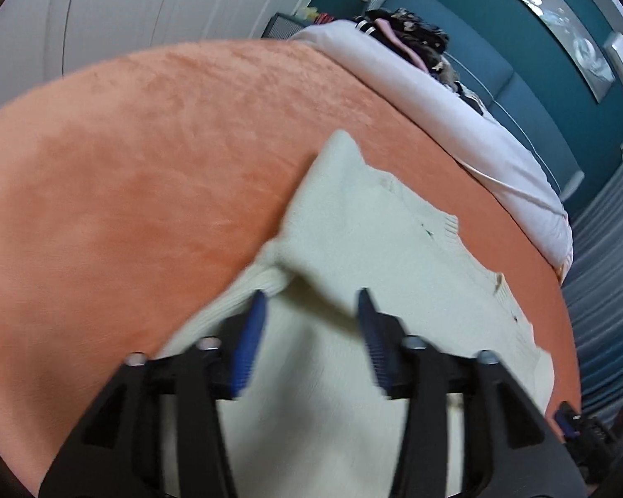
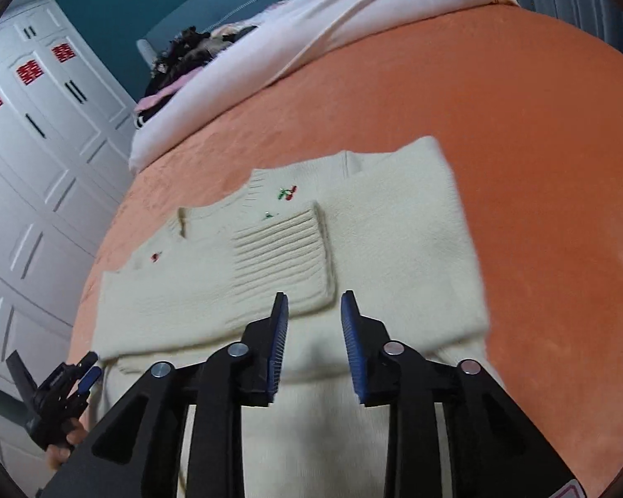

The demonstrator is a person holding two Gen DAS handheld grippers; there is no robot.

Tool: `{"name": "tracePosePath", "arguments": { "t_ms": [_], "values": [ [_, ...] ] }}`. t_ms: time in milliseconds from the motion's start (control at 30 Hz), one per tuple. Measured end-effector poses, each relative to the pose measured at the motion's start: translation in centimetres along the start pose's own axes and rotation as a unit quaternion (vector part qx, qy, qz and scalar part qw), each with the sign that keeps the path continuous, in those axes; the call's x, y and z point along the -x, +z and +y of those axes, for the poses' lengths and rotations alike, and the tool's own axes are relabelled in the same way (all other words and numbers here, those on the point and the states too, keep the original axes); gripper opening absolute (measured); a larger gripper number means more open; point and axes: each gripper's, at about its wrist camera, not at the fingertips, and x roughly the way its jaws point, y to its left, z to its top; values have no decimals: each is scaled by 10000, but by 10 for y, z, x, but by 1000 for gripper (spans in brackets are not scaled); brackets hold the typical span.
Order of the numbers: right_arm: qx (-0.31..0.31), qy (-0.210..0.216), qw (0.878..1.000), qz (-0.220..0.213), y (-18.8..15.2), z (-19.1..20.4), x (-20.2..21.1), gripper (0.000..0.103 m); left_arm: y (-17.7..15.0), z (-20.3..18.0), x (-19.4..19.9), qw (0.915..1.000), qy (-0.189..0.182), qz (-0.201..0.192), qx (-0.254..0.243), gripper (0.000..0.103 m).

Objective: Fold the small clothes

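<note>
A small cream knit sweater point(image 2: 394, 240) with cherry embroidery lies flat on the orange bed cover point(image 2: 540, 145). One ribbed-cuff sleeve point(image 2: 282, 257) is folded across its front. My right gripper point(image 2: 313, 303) is open and empty, just above the sweater near the sleeve cuff. My left gripper point(image 1: 311, 299) is open and empty over the sweater point(image 1: 374, 228), its left fingertip by a ribbed edge point(image 1: 253, 286). The left gripper also shows in the right wrist view point(image 2: 83, 373) at the sweater's left edge. The right gripper's tip shows in the left wrist view point(image 1: 569, 415).
A pale pink duvet point(image 2: 311, 41) is bunched at the head of the bed, with a heap of dark clothes point(image 2: 187, 54) beyond it. White wardrobe doors point(image 2: 41, 145) stand beside the bed. A teal headboard point(image 1: 498, 66) and grey curtains point(image 1: 602, 290) border the far sides.
</note>
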Motion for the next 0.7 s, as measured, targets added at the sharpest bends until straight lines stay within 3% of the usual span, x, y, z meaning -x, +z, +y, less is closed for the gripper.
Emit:
{"name": "tracePosePath", "arguments": {
  "t_ms": [33,67,167,300,400,500,533,567,600,633,667,700],
  "values": [
    [100,-105,9999,14,-14,-4,17,58,-6,6,16,10000,19,28,-80,68],
    [186,-222,9995,93,-36,-12,37,62,-13,13,32,9998,64,110,-170,76],
    [147,-602,9962,608,-103,-39,78,66,-41,45,76,9984,206,508,-167,83],
    [-521,-479,9898,1239,-186,-83,110,67,-88,94,116,9932,266,1055,409,85],
    [-852,-135,9904,1076,-210,-87,119,69,-107,96,131,9942,90,1014,355,85],
    [-1171,307,9880,959,-204,-81,110,70,-114,88,128,9927,7,1120,456,85],
    [-1302,502,9856,956,-200,-78,103,69,-114,85,126,9924,-28,1141,464,82],
    [-1454,515,9834,953,-195,-74,97,68,-114,82,125,9913,-67,1221,479,70],
    [-1524,571,9822,933,-191,-70,93,58,-113,79,123,9895,-170,1336,516,61],
    [-1517,635,9820,934,-187,-65,92,28,-113,78,120,9861,-331,1514,600,42],
    [-1468,634,9825,954,-182,-61,93,11,-113,76,120,9830,-373,1664,675,14],
    [-1442,680,9833,878,-179,-58,99,11,-112,74,121,9811,-381,1759,710,10]
  ]
}}
